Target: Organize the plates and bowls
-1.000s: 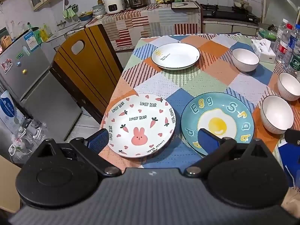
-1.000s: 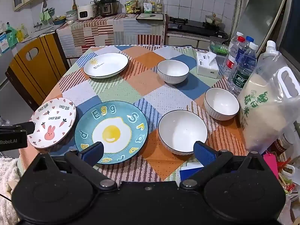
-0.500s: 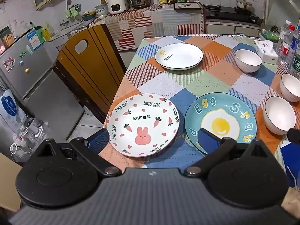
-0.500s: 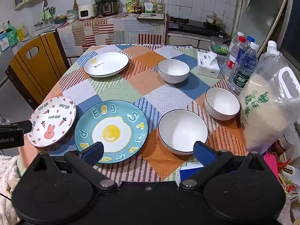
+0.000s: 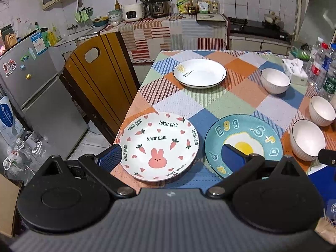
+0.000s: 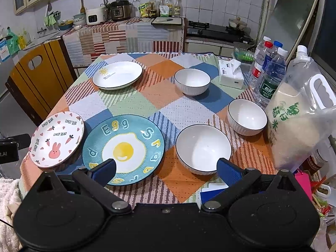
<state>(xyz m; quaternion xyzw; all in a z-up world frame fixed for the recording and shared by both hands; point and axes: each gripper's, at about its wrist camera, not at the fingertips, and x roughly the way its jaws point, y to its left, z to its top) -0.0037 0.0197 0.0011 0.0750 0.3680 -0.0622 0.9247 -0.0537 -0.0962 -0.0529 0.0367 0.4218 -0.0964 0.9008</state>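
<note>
A bunny plate (image 5: 158, 146) (image 6: 56, 138) lies at the table's near left corner, and a blue egg plate (image 5: 243, 145) (image 6: 124, 148) rests right of it. A white sun plate (image 5: 199, 73) (image 6: 117, 75) sits at the far left. Three white bowls stand on the right: near (image 6: 203, 148) (image 5: 307, 139), middle (image 6: 247, 116) (image 5: 322, 110), far (image 6: 192, 81) (image 5: 275, 80). My left gripper (image 5: 171, 157) is open, hovering above the bunny plate's near rim. My right gripper (image 6: 166, 171) is open, held over the table's front edge between egg plate and near bowl.
A tissue box (image 6: 230, 74), water bottles (image 6: 271, 77) and a large rice bag (image 6: 298, 124) crowd the table's right side. A wooden chair (image 5: 98, 77) stands left of the table, a fridge (image 5: 31, 88) beyond it. The checked tablecloth (image 6: 134, 103) shows between the dishes.
The left gripper has drifted left and slightly back, so the plates sit further right in its view. The right gripper has barely moved. No dish has shifted.
</note>
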